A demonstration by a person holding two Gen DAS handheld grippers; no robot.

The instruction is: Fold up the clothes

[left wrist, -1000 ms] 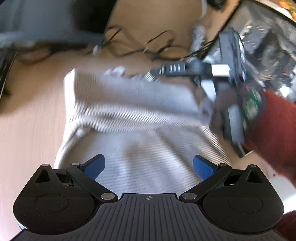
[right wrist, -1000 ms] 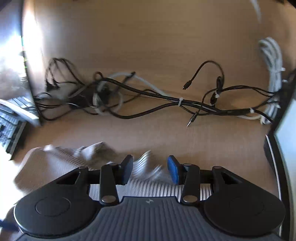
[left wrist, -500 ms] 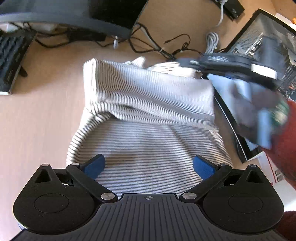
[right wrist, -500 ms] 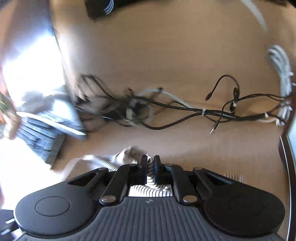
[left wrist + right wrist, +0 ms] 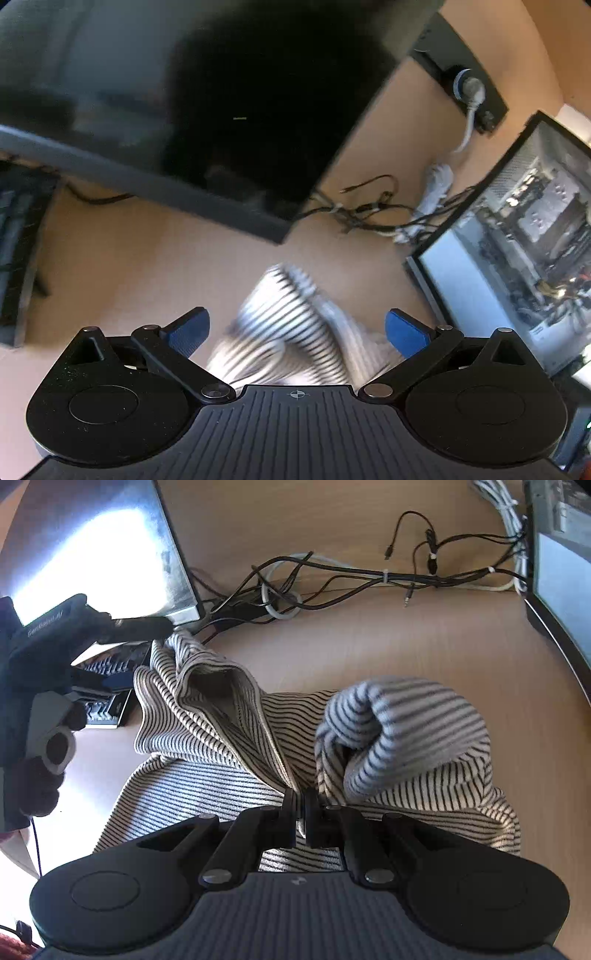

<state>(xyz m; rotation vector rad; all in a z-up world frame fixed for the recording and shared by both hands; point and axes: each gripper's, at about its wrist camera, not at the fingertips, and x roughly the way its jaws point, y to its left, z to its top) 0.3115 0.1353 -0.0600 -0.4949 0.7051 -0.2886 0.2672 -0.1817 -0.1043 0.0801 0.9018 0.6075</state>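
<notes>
A white garment with thin black stripes [image 5: 229, 731] lies bunched on the wooden desk [image 5: 424, 642]. My right gripper [image 5: 300, 808] is shut on a pinched fold of it, and a rolled sleeve [image 5: 402, 720] bulges at the right. In the left wrist view my left gripper [image 5: 297, 332] is open, its blue pads [image 5: 188, 332] spread above a blurred part of the striped garment [image 5: 291, 325]. The left gripper's body also shows at the left of the right wrist view [image 5: 48, 686].
A dark monitor [image 5: 207, 99] fills the far left, with a keyboard [image 5: 18, 243] beside it. A second screen [image 5: 517, 251] stands at the right. Tangled cables [image 5: 351, 579] lie on the desk behind the garment.
My right gripper, closed on the fabric half a second ago, has pulled it up and back toward me. My left gripper stayed open and swung up, so less garment shows.
</notes>
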